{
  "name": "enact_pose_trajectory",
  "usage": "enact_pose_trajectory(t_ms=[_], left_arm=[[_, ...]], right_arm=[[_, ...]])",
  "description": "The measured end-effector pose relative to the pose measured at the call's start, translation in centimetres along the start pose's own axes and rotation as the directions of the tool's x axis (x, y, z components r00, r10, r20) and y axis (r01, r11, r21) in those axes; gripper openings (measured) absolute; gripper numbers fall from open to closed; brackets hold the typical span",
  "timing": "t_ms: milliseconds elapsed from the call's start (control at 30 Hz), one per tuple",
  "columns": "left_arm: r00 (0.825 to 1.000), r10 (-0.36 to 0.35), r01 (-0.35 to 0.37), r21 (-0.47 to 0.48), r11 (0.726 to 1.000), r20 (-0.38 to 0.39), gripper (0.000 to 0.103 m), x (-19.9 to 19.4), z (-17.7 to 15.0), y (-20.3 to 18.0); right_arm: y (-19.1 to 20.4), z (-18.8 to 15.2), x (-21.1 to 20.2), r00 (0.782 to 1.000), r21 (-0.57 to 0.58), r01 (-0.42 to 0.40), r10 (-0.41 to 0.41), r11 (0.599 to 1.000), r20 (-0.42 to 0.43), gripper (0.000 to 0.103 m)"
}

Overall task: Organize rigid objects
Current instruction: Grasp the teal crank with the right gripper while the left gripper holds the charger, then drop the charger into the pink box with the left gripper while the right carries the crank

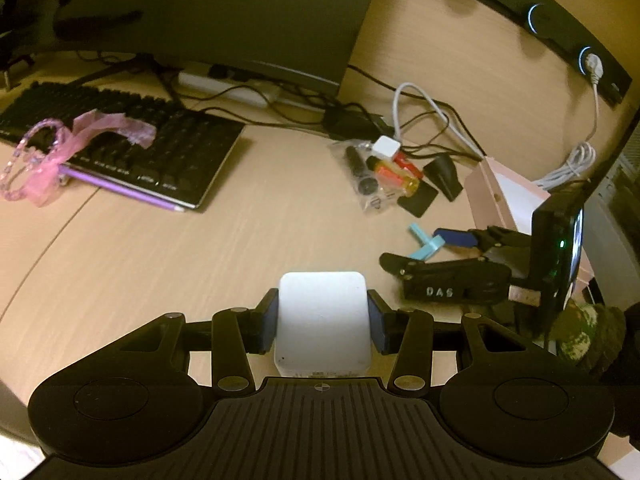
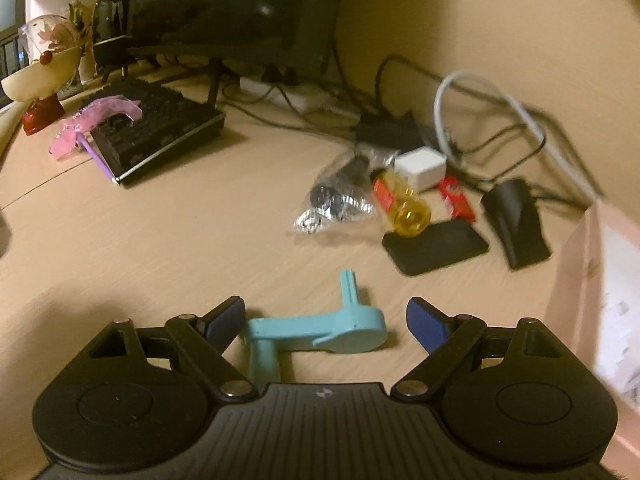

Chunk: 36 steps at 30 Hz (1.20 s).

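My left gripper (image 1: 323,322) is shut on a white rounded block (image 1: 322,320), held above the wooden desk (image 1: 180,260). My right gripper (image 2: 326,320) is open, its blue fingers either side of a light blue plastic crank-shaped part (image 2: 320,330) that lies on the desk; I cannot tell if they touch it. In the left wrist view the right gripper (image 1: 416,250) and that blue part (image 1: 424,246) show at right, beside a pink open box (image 1: 508,196). The box also shows at the right edge of the right wrist view (image 2: 600,288).
Behind lie a clear bag of dark parts (image 2: 336,200), a yellow bottle (image 2: 408,210), a small white cube (image 2: 420,168), a red item (image 2: 456,200), a flat black piece (image 2: 436,248) and a black wedge (image 2: 516,220). A keyboard (image 1: 120,140), monitor (image 1: 220,12), cables and pink ribbon (image 1: 60,152) stand at left.
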<state>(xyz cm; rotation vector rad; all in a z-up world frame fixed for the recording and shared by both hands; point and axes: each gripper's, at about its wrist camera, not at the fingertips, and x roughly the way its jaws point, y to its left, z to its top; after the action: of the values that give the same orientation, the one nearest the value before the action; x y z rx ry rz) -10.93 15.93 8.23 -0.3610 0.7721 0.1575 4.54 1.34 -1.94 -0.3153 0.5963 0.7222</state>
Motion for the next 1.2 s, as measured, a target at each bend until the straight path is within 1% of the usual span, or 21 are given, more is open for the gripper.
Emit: enact_pose_trajectory(t_ms=[67,100,167,267,333,467,567,600,633,700,733,833,933,967,1033,1100,1133,1167,1200], left_arm=[[1.0,0.003,-0.003,-0.007,1.0,-0.005,0.05,0.0,-0.2,0.1],[1.0,0.004,-0.004,-0.011,1.0,-0.01,0.05,0.0,-0.3,0.1],[1.0,0.003,-0.003,-0.012,1.0,-0.017,0.05,0.3,-0.3,0.0],[1.0,-0.01,0.01,0.005,1.0,-0.026,0.05,0.6,-0.3,-0.6],[0.999,-0.022,0.022,0.018,1.0,-0.031,0.05,0.7,-0.3,-1.0],[0.998,-0.046,0.048,0.045,0.998,-0.052,0.05,1.3,-0.5,-2.1],[0.994,-0.077,0.085,0.095,0.992,-0.083,0.05,1.7,-0.9,-3.6],[0.991,-0.091,0.102,0.117,0.988,-0.097,0.05,1.9,-1.0,-4.3],[0.988,-0.105,0.12,0.139,0.983,-0.112,0.05,2.1,-1.2,-4.9],[0.979,-0.143,0.169,0.191,0.967,-0.142,0.05,2.5,-1.5,-6.6],[0.976,-0.157,0.187,0.211,0.959,-0.152,0.05,2.7,-1.7,-7.4],[0.964,-0.197,0.238,0.255,0.937,-0.176,0.05,3.6,-1.7,-9.1],[0.959,-0.21,0.257,0.265,0.929,-0.19,0.05,4.8,-1.4,-10.2],[0.958,-0.211,0.258,0.264,0.929,-0.196,0.05,5.1,-1.3,-10.5],[0.955,-0.216,0.266,0.27,0.925,-0.202,0.05,5.5,-1.0,-11.1],[0.954,-0.223,0.274,0.282,0.92,-0.199,0.05,5.5,-0.9,-11.5],[0.956,-0.22,0.27,0.282,0.921,-0.196,0.05,5.6,-0.8,-11.6],[0.958,-0.212,0.261,0.278,0.924,-0.192,0.05,5.6,-0.7,-11.4],[0.962,-0.201,0.247,0.272,0.93,-0.186,0.05,5.6,-0.6,-11.2]], right_arm=[[-0.4,-0.1,0.1,0.999,0.027,-0.046,0.046,0.999,-0.01,0.087],[-0.3,-0.1,0.0,0.998,0.032,-0.061,0.062,0.998,-0.006,0.085],[0.0,-0.2,-0.3,0.997,0.021,-0.072,0.072,0.997,0.002,0.071],[0.6,0.0,-0.5,0.997,-0.005,-0.081,0.081,0.997,-0.002,0.071],[0.7,-0.1,-0.9,0.998,-0.006,-0.067,0.067,0.998,0.004,0.071],[0.0,-0.3,-2.4,0.999,0.042,-0.053,0.052,0.998,0.011,0.071],[-0.6,-0.9,-4.9,0.999,0.08,-0.04,0.038,0.996,0.027,0.07],[-0.7,-1.1,-5.7,0.999,0.087,-0.034,0.032,0.996,0.032,0.055],[-0.9,-1.4,-6.8,0.999,0.094,-0.022,0.019,0.995,0.033,0.026],[-1.5,-1.9,-8.3,1.0,0.121,-0.021,0.022,0.992,-0.004,0.026],[-1.8,-2.5,-9.4,1.0,0.142,-0.001,0.001,0.99,0.002,0.025],[-2.7,-4.0,-11.6,0.999,0.166,0.054,-0.052,0.985,-0.013,0.014],[-3.7,-5.9,-13.4,0.993,0.194,0.116,-0.115,0.974,-0.019,0.014],[-4.1,-6.6,-14.0,0.989,0.208,0.145,-0.143,0.967,-0.022,0.014],[-4.9,-7.7,-15.0,0.984,0.249,0.175,-0.174,0.953,-0.024,0.015],[-5.6,-8.7,-16.0,0.985,0.311,0.167,-0.17,0.936,-0.017,0.034],[-5.7,-9.0,-16.4,0.988,0.335,0.147,-0.153,0.931,-0.008,0.057],[-5.7,-9.2,-16.6,0.991,0.348,0.125,-0.136,0.929,0.007,0.073],[-5.4,-9.3,-16.8,0.992,0.358,0.107,-0.124,0.927,0.024,0.075]])
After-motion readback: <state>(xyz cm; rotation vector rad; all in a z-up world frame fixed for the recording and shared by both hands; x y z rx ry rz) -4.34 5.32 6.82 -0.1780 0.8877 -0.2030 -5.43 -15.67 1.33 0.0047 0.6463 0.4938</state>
